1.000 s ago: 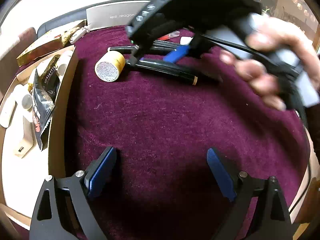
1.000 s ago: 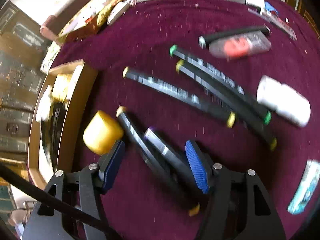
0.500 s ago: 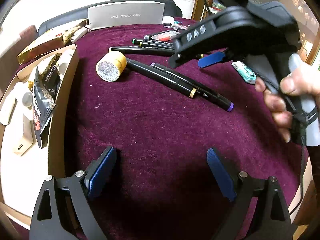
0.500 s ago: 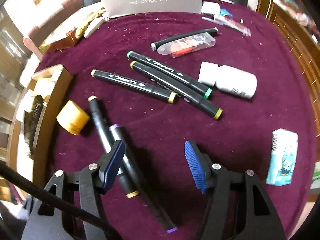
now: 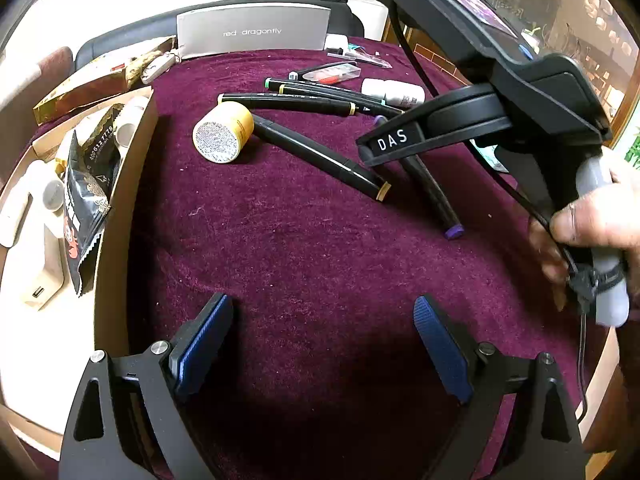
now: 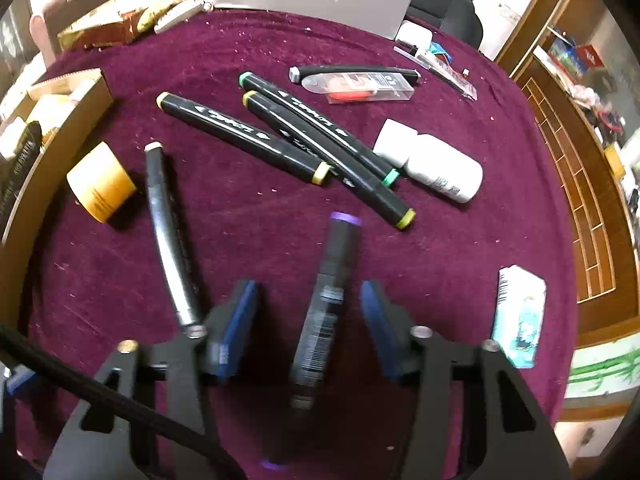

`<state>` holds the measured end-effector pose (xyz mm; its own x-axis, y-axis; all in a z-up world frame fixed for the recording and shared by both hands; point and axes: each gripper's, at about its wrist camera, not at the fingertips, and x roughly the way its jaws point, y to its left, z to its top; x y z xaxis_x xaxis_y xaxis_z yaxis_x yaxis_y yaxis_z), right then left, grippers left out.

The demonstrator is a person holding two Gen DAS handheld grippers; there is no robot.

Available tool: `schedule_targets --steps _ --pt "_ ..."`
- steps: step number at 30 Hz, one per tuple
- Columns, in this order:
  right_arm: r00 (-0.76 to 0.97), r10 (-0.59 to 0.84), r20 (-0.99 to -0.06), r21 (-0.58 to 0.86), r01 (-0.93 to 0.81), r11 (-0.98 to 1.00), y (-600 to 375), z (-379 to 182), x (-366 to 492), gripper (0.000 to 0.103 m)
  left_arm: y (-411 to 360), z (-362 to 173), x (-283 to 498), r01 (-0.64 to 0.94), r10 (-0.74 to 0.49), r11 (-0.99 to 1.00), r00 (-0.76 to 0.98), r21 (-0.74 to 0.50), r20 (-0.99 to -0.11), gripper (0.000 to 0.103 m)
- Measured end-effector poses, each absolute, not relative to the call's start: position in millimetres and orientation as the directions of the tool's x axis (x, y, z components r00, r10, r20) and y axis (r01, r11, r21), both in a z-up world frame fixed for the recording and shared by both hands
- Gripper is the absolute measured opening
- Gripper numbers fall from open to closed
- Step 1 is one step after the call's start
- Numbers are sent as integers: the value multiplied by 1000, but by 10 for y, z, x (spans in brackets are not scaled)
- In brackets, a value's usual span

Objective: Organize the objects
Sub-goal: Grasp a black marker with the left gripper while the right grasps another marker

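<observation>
Your right gripper point(image 6: 308, 320) straddled the black purple-capped marker point(image 6: 328, 292), jaws spread; your left gripper point(image 5: 320, 344) gaped over the maroon tabletop point(image 5: 280, 248).

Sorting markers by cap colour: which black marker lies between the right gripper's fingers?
The purple-capped black marker, alone between the open right gripper. The other black markers have yellow, green or beige caps and lie farther away.

Counted on the maroon cloth point(image 6: 460, 248):

- five black markers: one purple-capped point(image 6: 332, 280), one beige-capped point(image 6: 168, 232), three crossed at 12 o'clock point(image 6: 304, 140);
- one yellow roll point(image 6: 102, 182) at 9 o'clock;
- one white bottle point(image 6: 434, 162) at 2 o'clock;
- one small packet point(image 6: 518, 316) at 4 o'clock.
</observation>
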<state>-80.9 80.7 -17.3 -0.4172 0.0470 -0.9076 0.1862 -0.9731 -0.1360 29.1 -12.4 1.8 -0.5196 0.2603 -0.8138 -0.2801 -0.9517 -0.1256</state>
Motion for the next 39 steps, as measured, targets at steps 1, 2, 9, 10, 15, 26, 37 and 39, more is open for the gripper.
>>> schedule_targets --steps 1,2,9,10,15,26,37,39 --pt "-423 30 -906 -123 194 -973 788 -174 -783 28 -126 17 291 -280 262 -951 -519 -127 -813 88" --pt "-432 25 -902 -124 203 -971 756 -175 -752 22 -126 15 284 -281 262 -951 -519 -127 -814 88" --pt "-445 0 -896 -78 158 -984 906 -207 -509 12 -245 113 241 -270 367 -925 -455 -267 -811 88" --pt "-444 -8 -896 -61 140 -988 991 -202 -479 12 -275 148 197 -260 386 -919 -448 -295 -807 88" --pt "-455 -40 -890 16 56 -998 1413 -173 -273 12 -404 261 -180 -153 433 -900 -425 -409 -795 88" --pt "-484 -142 -863 148 25 -989 1719 -169 -137 12 35 89 -868 -60 286 -957 -381 -285 -879 87" --pt "-507 -196 -839 212 28 -977 1798 -180 -76 12 449 -5 -903 -177 70 -984 -467 15 -881 60" --pt "-508 -206 -836 222 30 -975 1812 -181 -73 12 478 39 -824 -232 96 -973 -459 15 -883 33"
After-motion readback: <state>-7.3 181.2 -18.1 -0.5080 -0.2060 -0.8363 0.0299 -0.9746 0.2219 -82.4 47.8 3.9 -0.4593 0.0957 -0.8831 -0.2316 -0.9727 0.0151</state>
